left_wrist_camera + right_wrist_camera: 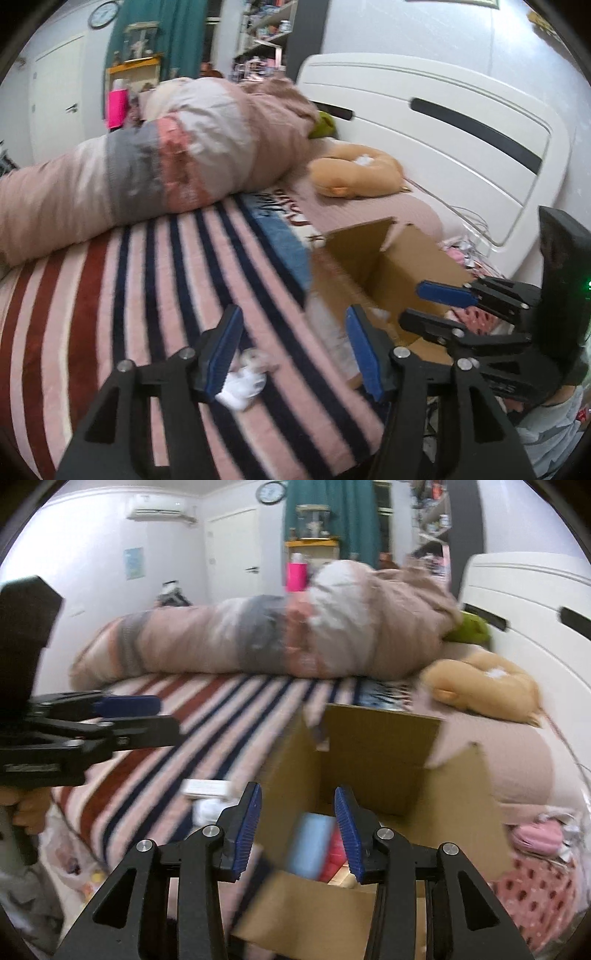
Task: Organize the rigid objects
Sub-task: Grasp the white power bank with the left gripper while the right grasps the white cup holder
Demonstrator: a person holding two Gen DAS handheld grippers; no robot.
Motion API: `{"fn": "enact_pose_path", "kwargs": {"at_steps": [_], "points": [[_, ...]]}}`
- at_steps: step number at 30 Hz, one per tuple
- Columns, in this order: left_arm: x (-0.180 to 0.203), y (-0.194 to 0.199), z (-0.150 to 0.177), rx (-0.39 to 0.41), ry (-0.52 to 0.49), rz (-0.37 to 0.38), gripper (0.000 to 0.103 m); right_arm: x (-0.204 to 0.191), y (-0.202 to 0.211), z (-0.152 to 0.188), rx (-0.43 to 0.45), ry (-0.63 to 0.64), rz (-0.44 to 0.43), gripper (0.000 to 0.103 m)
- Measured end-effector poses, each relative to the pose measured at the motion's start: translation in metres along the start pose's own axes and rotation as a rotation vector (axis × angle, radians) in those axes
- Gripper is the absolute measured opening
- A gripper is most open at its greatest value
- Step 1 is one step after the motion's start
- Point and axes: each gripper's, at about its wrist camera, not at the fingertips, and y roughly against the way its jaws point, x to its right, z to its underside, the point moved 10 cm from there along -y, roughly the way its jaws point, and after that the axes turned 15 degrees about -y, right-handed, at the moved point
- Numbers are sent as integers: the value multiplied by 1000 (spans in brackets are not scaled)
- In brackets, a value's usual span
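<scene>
Both grippers (293, 354) (297, 834) gape over striped bedspread (110, 295); white headboard (443, 122) behind.

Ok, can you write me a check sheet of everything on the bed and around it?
Surface: striped pink, red and navy bed blanket.
Job's things: open brown cardboard box holding a light blue block and something red; white crumpled item on the blanket; flat white box beside the carton.
Clutter: rolled pink-grey duvet, tan plush toy, green plush.
Grippers: left gripper jaws open, empty; right gripper jaws open above the box.
Cables: thin white wires by the headboard.
Surroundings: white headboard, round wall clock, teal curtain.
</scene>
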Motion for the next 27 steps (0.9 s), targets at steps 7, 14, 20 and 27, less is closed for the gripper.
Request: {"fn": "enact_pose_path", "kwargs": {"at_steps": [7, 14, 20, 27], "points": [[-66, -9, 66, -59, 79, -46, 58, -82, -44, 27, -137, 80, -122, 37], [-98, -57, 122, -144, 82, -6, 59, -102, -117, 70, -305, 57, -108, 44], [-104, -108, 150, -192, 44, 65, 62, -79, -171, 92, -413, -67, -65, 48], [-93, -150, 158, -196, 0, 166, 62, -61, -202, 91, -436, -204, -69, 50]]}}
